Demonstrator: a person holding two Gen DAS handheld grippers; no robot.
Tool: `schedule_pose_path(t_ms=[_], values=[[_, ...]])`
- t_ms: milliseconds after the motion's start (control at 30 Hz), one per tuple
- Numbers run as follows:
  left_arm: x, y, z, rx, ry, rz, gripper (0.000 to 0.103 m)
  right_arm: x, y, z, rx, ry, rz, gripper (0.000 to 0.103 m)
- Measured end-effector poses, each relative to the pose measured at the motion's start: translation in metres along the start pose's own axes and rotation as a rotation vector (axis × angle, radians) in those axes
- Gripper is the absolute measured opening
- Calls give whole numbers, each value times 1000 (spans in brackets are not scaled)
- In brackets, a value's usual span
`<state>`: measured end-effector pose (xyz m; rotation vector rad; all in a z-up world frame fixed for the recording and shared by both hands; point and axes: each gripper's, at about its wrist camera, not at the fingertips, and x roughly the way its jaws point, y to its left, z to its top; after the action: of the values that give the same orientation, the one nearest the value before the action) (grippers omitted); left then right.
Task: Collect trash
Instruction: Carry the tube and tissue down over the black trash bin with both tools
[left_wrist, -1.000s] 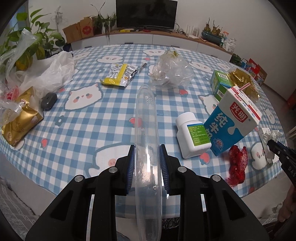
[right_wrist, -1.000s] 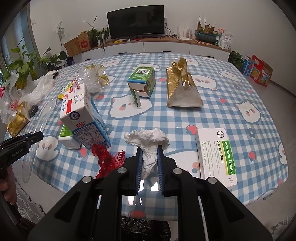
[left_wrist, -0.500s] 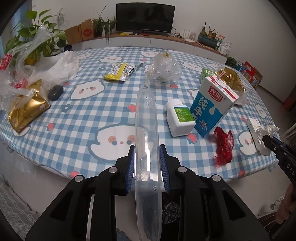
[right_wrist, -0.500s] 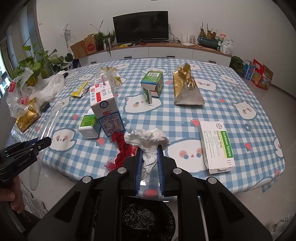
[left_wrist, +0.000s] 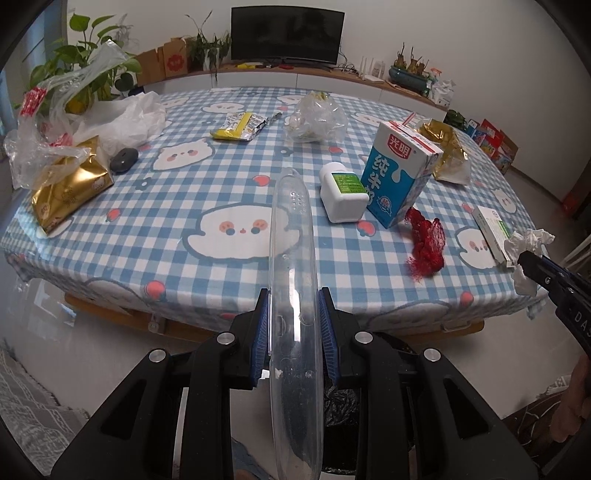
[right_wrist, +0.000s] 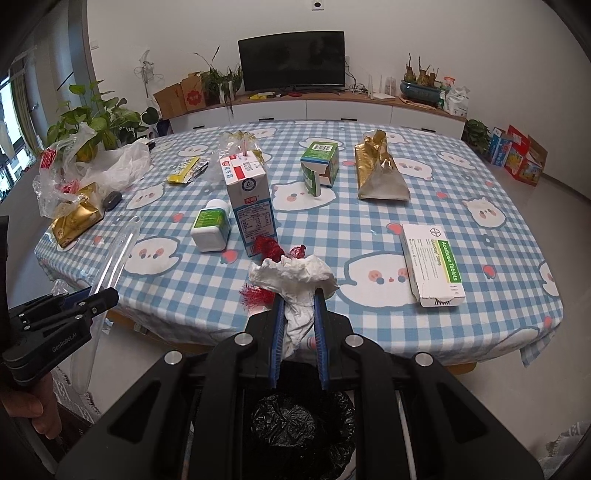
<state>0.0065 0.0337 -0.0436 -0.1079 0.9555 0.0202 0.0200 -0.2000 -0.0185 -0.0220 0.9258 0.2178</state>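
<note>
My left gripper (left_wrist: 293, 306) is shut on a clear plastic tray (left_wrist: 293, 258), held edge-on off the table's near edge. In the right wrist view that left gripper (right_wrist: 107, 295) and the clear tray (right_wrist: 110, 266) show at the left. My right gripper (right_wrist: 299, 299) is shut on a crumpled white tissue (right_wrist: 295, 277); seen from the left wrist, the tissue (left_wrist: 528, 240) sits at the far right. A bin with a black bag (right_wrist: 295, 421) stands on the floor below the right gripper. On the checked tablecloth (right_wrist: 369, 229) lie a milk carton (right_wrist: 249, 199), a white pill bottle (right_wrist: 212, 229) and a red net (left_wrist: 424, 240).
Also on the table: a tablet box (right_wrist: 432, 269), a green carton (right_wrist: 320, 166), gold bags (right_wrist: 380, 173) (left_wrist: 66, 184), a yellow wrapper (left_wrist: 240, 127), clear plastic bags (left_wrist: 92, 122) and a dark mouse (left_wrist: 123, 159). A sideboard with a TV (right_wrist: 291, 61) stands behind.
Both grippers have drawn back from the table with the tray and tissue still held. The table edge and the black-bagged bin have come into view below them.
</note>
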Motion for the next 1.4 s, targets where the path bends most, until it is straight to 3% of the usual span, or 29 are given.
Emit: schedule_pose_path(t_ms=[433,667,967,1400], values=[[-16,-10,-59,-7,16,-28,25,-15,20,-46,-5,25,28,14],[-2,-8,-94,-21,78,-22,25,-1,30,-76,-10,75,29,14],[12,-9,-110,-11,101,-19,25,24,32,-98,-18,130,13,14],[61,-4,-128,-5,180,2,25,62,30,-125,-7,204,10,14]])
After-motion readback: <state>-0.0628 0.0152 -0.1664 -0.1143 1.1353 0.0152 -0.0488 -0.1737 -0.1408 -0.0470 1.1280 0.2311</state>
